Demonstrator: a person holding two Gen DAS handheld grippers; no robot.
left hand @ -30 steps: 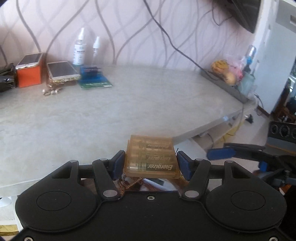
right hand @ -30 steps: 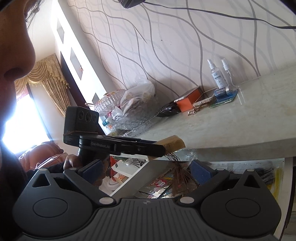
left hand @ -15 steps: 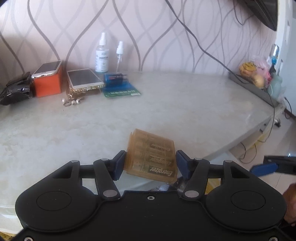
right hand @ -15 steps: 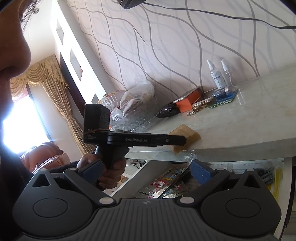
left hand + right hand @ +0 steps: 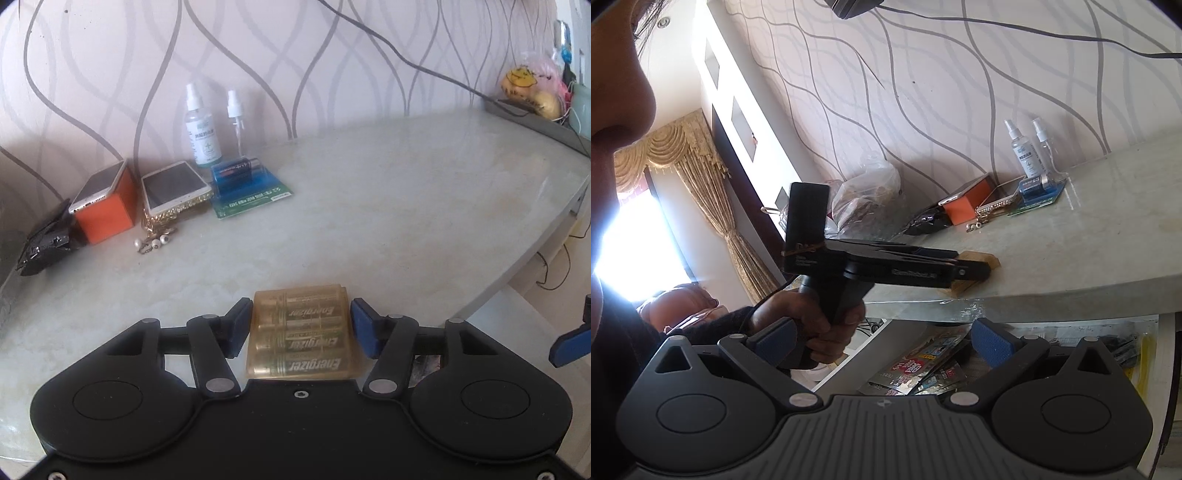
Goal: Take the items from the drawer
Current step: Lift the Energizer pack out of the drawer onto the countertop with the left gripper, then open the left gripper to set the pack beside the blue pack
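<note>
An amber see-through case of Energizer batteries point(image 5: 301, 332) sits between the blue pads of my left gripper point(image 5: 299, 321), which is shut on it. The case hangs tilted, low over the pale stone tabletop point(image 5: 369, 221) near its front edge; in the right wrist view the battery case point(image 5: 982, 258) has its lower corner at the table surface, with the left gripper point(image 5: 975, 271) held by a hand. My right gripper point(image 5: 882, 339) stands open and holds nothing, in front of the open drawer point(image 5: 849, 362) under the table. Printed foil packets point(image 5: 923, 369) lie in the drawer.
At the back by the wall stand two spray bottles point(image 5: 201, 125), a blue battery blister pack point(image 5: 243, 184), a phone point(image 5: 173, 186), an orange box point(image 5: 107, 210) with a second phone on top, small earrings point(image 5: 153, 243) and a black bag point(image 5: 44, 240). Plastic bags point(image 5: 864, 199) are piled at the table's left end.
My left gripper has carried the battery case from the table's front edge in over the tabletop and tipped downward. The right gripper has stayed still and open.
</note>
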